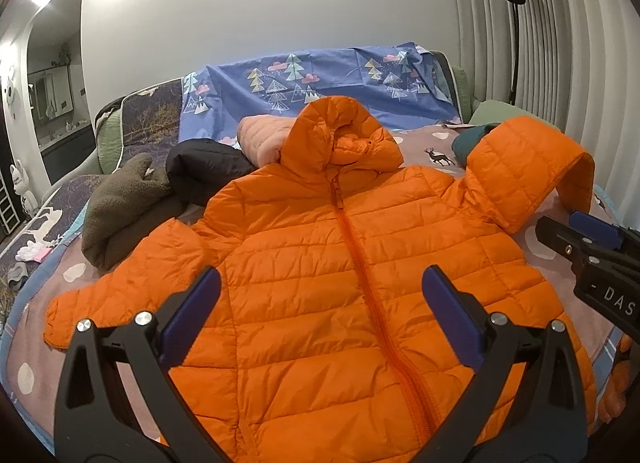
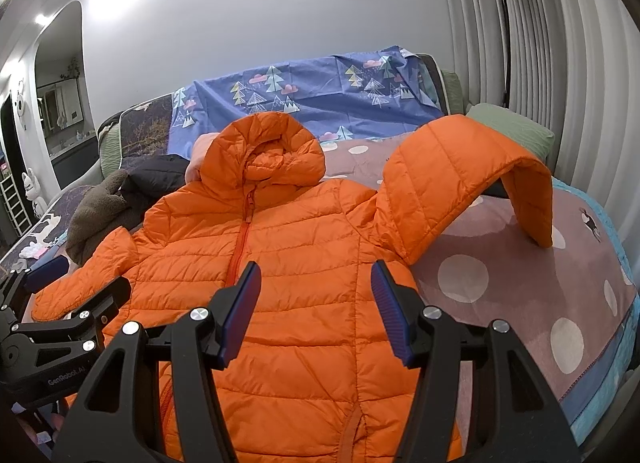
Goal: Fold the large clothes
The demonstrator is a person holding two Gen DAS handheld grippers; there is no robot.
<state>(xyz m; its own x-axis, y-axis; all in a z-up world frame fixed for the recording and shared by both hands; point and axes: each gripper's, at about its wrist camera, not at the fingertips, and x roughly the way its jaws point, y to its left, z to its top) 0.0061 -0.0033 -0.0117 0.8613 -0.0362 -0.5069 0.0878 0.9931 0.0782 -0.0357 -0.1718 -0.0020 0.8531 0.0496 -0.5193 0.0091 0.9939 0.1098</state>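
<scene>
An orange hooded puffer jacket (image 1: 320,247) lies front up and zipped on the bed, hood toward the wall; it also shows in the right wrist view (image 2: 288,263). Its right sleeve (image 2: 472,179) arches up off the bed and bends down at the cuff; the same sleeve shows in the left wrist view (image 1: 528,167). Its left sleeve (image 1: 132,283) lies flat. My left gripper (image 1: 320,299) is open and empty above the jacket's lower front. My right gripper (image 2: 316,295) is open and empty above the jacket's right side.
A brown fleece (image 1: 120,215), a black garment (image 1: 204,167) and a pink jacket (image 1: 260,139) are piled left of the hood. The bed cover (image 2: 520,295) is mauve with white dots. A blue tree-print sheet (image 1: 320,79) drapes the headboard. A floor lamp (image 1: 514,23) stands right.
</scene>
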